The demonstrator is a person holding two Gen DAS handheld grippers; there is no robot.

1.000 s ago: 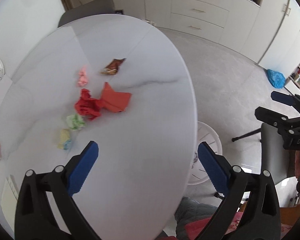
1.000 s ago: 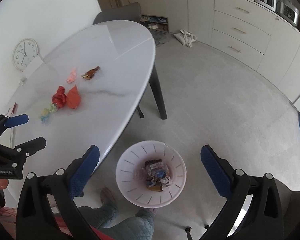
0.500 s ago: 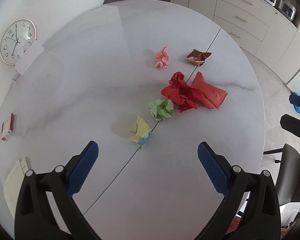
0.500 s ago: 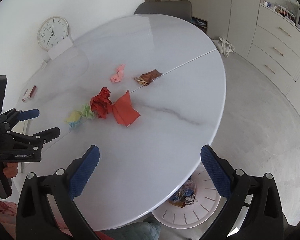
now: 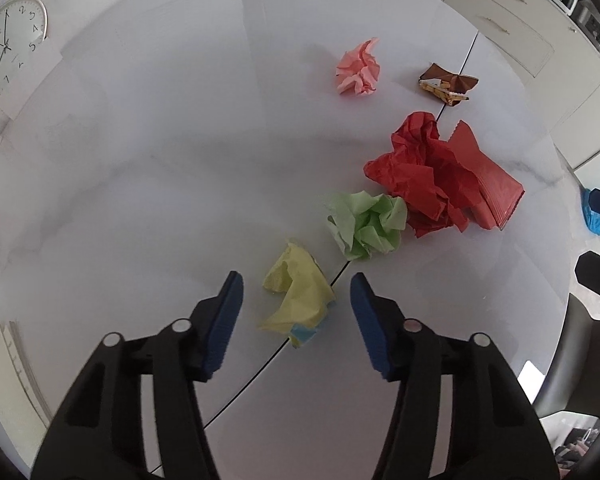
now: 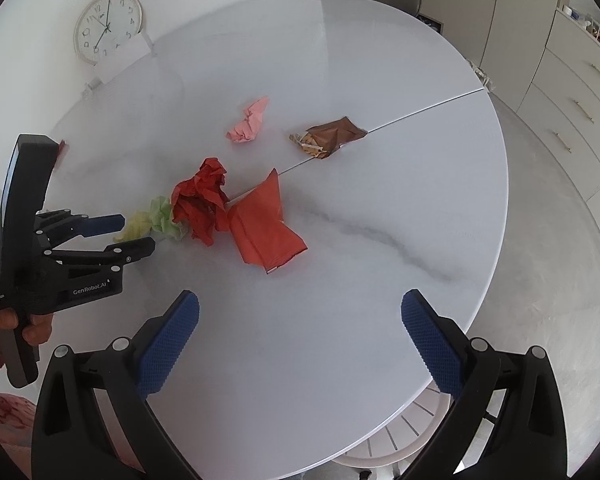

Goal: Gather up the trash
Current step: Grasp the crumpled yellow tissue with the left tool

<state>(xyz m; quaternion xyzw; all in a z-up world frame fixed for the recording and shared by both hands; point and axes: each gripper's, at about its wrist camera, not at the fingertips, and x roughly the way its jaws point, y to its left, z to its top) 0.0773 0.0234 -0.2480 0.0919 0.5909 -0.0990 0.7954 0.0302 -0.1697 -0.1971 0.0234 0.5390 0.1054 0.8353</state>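
The round white marble surface fills most of the room's middle, a thin seam running across it, and a white slatted basket peeks out on the floor under its near edge. A wall clock leans against the wall behind it. The left gripper hangs low over the surface with its blue fingers spread apart on either side of the yellow paper wad, not touching it. The right gripper is held higher and nearer the edge, its fingers spread wide with only bare marble between them. The trash lies in a loose line along the seam: a red napkin lying flat, a crumpled red paper touching it, then a green paper wad just beside that, and the yellow one closest to the left gripper. A pink paper wad and a brown snack wrapper sit farther off, apart from the rest.
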